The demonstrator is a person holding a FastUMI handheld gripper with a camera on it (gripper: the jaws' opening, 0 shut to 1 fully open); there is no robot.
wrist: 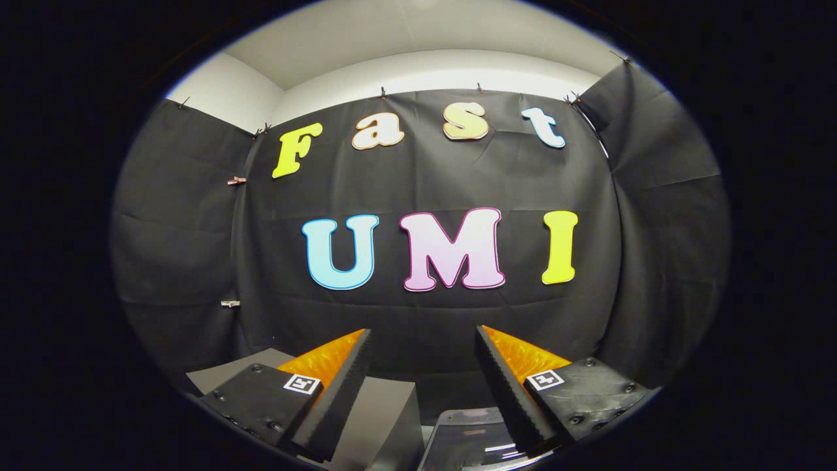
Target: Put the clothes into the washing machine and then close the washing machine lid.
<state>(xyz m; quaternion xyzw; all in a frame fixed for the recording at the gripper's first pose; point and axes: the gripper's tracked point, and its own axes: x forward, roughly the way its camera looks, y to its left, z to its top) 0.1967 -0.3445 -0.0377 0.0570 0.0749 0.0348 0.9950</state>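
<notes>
Gripper (424, 337) fingers spread, empty, above washing machine (467, 441) edge

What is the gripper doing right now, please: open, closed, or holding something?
Gripper: open, fingers spread apart with nothing between them, raised toward the booth's cloth wall.

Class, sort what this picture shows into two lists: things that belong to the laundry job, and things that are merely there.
Belongs to the job:
- the tool, fingers open, nothing between them
- glossy grey surface below the fingers, possibly the washing machine; hard to tell

Merely there:
- grey box
- black cloth wall
- clips on the cloth
</notes>
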